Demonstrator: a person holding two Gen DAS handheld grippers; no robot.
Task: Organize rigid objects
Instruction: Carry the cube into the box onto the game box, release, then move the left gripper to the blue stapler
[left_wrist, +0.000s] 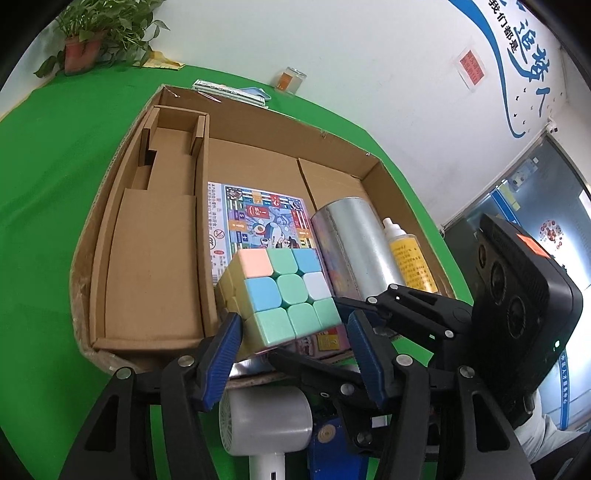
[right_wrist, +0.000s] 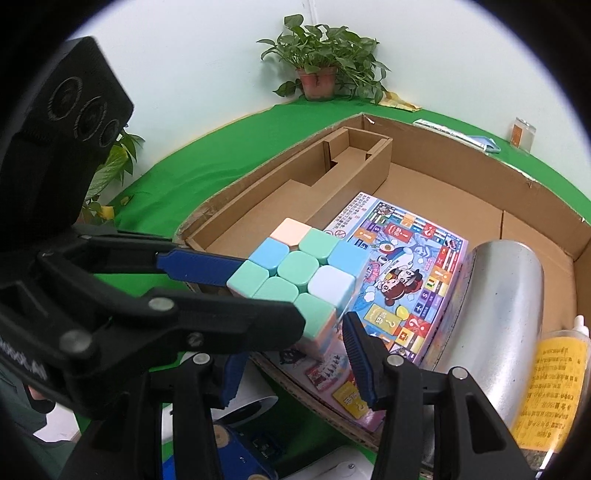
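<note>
A pastel puzzle cube (left_wrist: 284, 291) (right_wrist: 291, 269) hangs tilted over the near end of an open cardboard box (left_wrist: 122, 177) (right_wrist: 480, 155). My left gripper (left_wrist: 293, 325) (right_wrist: 271, 295) is shut on it, blue pads on its left and right sides near the lower corners. My right gripper (right_wrist: 291, 343) (left_wrist: 306, 330) reaches in from the right. It is open and straddles the cube's near right corner, one finger beside the cube and one under it. Its left pad is partly hidden behind the left gripper's finger.
In the box lie a colourful board-game pack (left_wrist: 255, 221) (right_wrist: 406, 266), a silver cylinder (left_wrist: 354, 243) (right_wrist: 498, 295), a yellow-labelled bottle (left_wrist: 410, 258) (right_wrist: 554, 376) and a cardboard insert (left_wrist: 155, 240). A white appliance (left_wrist: 266, 421) and a blue item (left_wrist: 332, 443) lie before the box. A potted plant (right_wrist: 321, 74) and a jar (left_wrist: 290, 79) stand at the back.
</note>
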